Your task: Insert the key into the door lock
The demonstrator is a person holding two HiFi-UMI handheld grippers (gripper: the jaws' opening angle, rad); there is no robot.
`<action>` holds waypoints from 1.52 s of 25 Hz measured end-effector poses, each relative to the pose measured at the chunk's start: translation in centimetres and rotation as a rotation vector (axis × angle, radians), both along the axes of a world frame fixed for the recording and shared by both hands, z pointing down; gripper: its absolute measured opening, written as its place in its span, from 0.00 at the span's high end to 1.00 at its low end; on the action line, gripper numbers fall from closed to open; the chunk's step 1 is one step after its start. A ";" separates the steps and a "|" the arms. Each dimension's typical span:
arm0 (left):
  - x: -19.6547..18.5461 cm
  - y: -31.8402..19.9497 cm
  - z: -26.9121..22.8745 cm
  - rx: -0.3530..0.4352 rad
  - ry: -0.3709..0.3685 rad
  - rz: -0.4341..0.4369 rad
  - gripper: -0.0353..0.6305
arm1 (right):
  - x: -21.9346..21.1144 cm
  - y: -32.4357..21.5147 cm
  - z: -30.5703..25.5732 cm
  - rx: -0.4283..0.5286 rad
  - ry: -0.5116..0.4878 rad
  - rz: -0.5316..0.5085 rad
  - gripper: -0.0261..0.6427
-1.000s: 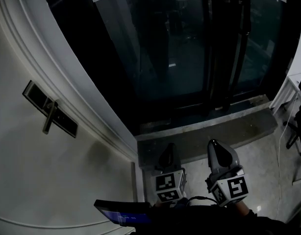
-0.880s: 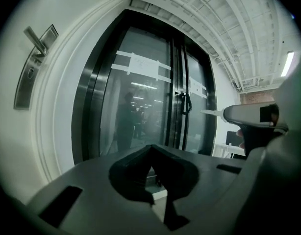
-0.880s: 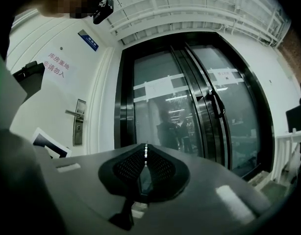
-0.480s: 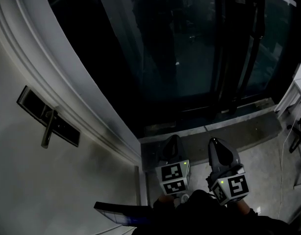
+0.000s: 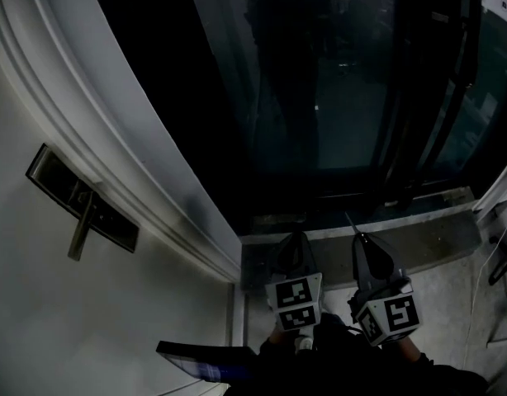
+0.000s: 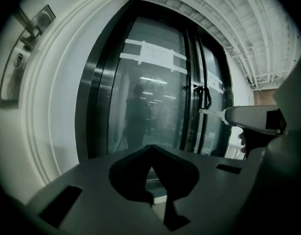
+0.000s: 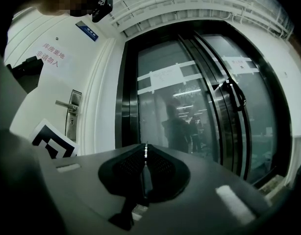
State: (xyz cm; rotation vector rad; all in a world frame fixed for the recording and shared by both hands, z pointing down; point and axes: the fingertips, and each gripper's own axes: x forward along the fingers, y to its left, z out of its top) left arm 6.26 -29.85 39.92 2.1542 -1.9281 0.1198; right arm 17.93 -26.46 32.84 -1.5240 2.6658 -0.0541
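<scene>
The right claw (image 5: 359, 241) was closed on the key (image 7: 144, 173), gripping it edge-on, with the thin metal blade poking out past the tips. The left claw (image 6: 150, 147) beside it had its tips together with nothing between them. Both were held low and close to the person's body, pointing at the dark glass doors (image 5: 336, 97) straight ahead.

The lock plate (image 5: 82, 210) sat on the white door (image 5: 113, 320), well off to the left, with its lever handle (image 5: 80, 231) hanging below it. A small round keyhole (image 6: 17, 60) showed on the plate under the lever. The key was nowhere near it and was not aimed at it.

To my eye, the risk lay in the swing to the left. The key was pinched by a narrow part, so a bump on the door frame or the lever could twist it in the claw or knock it out. A tilted blade would then scrape the plate instead of going into the slot. The dim light would make lining it up harder.
</scene>
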 end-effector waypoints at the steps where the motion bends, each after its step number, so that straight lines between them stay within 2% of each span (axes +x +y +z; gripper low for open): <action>1: -0.4 -0.6 -0.4 0.008 -0.018 -0.015 0.95 | -0.5 -0.9 -0.1 0.001 0.001 -0.021 0.94; 3: -1.4 -1.9 -1.1 0.024 -0.039 -0.047 0.95 | -1.7 -2.7 -0.5 0.010 0.006 -0.065 0.94; 6: -3.5 -3.6 -1.7 0.031 -0.018 -0.118 0.95 | -3.9 -5.3 -0.9 0.015 0.013 -0.146 0.94; 11: -8.1 -4.3 -1.6 0.013 -0.028 -0.302 0.95 | -8.1 -8.2 -1.1 0.009 0.005 -0.328 0.94; 16: -12.9 -2.8 -1.0 -0.006 -0.035 -0.487 0.95 | -12.9 -8.8 -1.0 -0.003 -0.002 -0.502 0.94; 24: -21.1 5.8 -1.0 -0.006 -0.046 -0.903 0.95 | -22.4 -4.7 -0.8 -0.013 -0.013 -0.902 0.94; 33: -24.1 17.7 -1.1 -0.030 -0.053 -1.237 0.95 | -28.1 4.1 -0.8 0.000 -0.019 -1.237 0.94; 38: -25.0 23.5 -1.2 -0.021 -0.034 -1.375 0.95 | -30.3 9.0 -0.8 -0.002 -0.012 -1.371 0.94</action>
